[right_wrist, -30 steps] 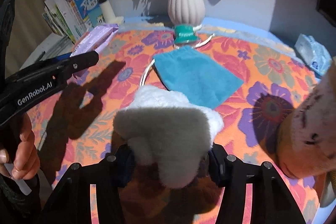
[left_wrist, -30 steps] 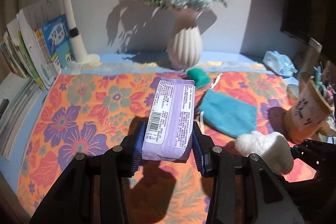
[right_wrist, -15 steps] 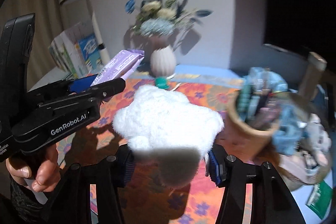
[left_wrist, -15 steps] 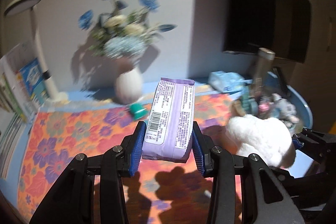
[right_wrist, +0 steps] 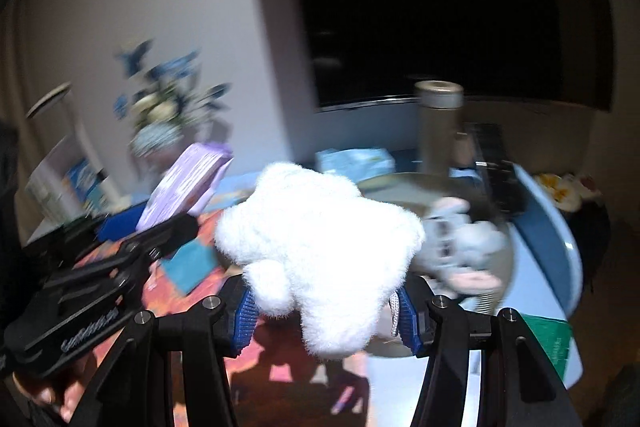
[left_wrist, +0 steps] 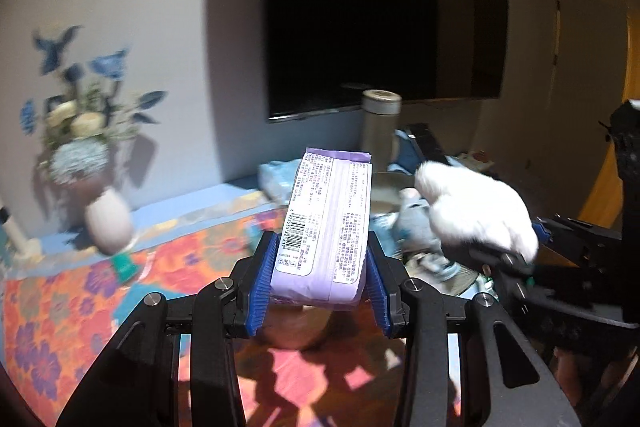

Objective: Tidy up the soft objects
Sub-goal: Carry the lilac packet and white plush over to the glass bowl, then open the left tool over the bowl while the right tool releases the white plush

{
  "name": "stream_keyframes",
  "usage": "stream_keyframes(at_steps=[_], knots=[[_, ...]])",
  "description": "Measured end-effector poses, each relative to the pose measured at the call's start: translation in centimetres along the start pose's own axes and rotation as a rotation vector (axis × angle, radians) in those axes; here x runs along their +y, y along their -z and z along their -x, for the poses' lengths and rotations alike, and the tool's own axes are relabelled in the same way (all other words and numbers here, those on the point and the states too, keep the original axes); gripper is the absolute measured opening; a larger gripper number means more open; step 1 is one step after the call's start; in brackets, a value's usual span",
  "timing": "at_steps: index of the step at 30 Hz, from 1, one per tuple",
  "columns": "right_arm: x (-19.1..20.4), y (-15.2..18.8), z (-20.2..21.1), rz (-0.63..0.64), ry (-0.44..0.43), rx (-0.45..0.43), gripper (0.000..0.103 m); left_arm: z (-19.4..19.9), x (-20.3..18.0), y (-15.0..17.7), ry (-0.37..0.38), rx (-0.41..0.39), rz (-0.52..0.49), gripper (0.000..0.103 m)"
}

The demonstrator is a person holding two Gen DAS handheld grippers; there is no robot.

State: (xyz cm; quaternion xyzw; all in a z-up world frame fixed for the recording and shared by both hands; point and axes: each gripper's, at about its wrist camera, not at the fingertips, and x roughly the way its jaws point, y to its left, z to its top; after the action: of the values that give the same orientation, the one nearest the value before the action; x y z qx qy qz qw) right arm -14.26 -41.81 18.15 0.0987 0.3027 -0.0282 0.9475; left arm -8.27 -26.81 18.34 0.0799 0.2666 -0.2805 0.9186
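Soft things fill both my grippers. The purple packet (left_wrist: pixel 326 227) sits clamped between the blue pads of my left gripper (left_wrist: pixel 320 283), printed back and barcode facing up, its far end sticking out above the flowered cloth (left_wrist: pixel 60 311) on the surface. To the right of the packet, my right gripper (right_wrist: pixel 326 311) is closed on a fluffy white plush (right_wrist: pixel 320 251), whose fur bulges over both pads; in the left wrist view that plush (left_wrist: pixel 476 207) hangs just beside the packet, not touching it.

Beyond the packet and to its right lies a heap of pale grey and blue soft toys (right_wrist: pixel 464 247), blurred, in what looks like a round basket; I cannot tell its rim clearly. A metal flask (left_wrist: pixel 380 127) stands upright behind the packet, with a dark screen (left_wrist: pixel 380 19) on the wall above it. Left of the packet, well apart, a white ribbed vase (left_wrist: pixel 108 223) holds blue and cream flowers, and a teal cloth (right_wrist: pixel 188 267) lies flat on the flowered cloth. My left hand (right_wrist: pixel 60 403) shows low at the edge of the right wrist view.
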Motion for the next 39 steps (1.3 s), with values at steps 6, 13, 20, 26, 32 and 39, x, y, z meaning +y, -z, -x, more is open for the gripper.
stream_keyframes(at_steps=[6,13,20,26,32,39], knots=[[-6.7,-1.3,-2.9,-0.141,0.082,0.02,0.057,-5.6,-3.3,-2.2,0.073,0.077,0.011,0.039],[-10.8,-1.8,-7.2,-0.228,0.108,0.078,0.068,-10.7,-5.5,-3.4,0.074,0.139,0.006,0.049],[-13.2,0.1,-8.8,-0.329,-0.05,0.183,0.07,-11.2,-5.4,-2.8,0.075,0.145,0.001,0.074],[-14.3,1.3,-7.6,-0.417,-0.174,0.197,0.09,-9.3,-5.3,-2.9,0.084,0.126,-0.018,0.074],[-13.4,1.0,-5.0,-0.422,-0.194,0.154,0.09,-6.0,-4.0,-2.6,0.08,0.088,-0.01,0.074],[-7.9,-0.1,-2.6,-0.317,-0.25,0.12,0.09,-2.2,0.0,-1.3,0.032,0.053,0.033,0.074]])
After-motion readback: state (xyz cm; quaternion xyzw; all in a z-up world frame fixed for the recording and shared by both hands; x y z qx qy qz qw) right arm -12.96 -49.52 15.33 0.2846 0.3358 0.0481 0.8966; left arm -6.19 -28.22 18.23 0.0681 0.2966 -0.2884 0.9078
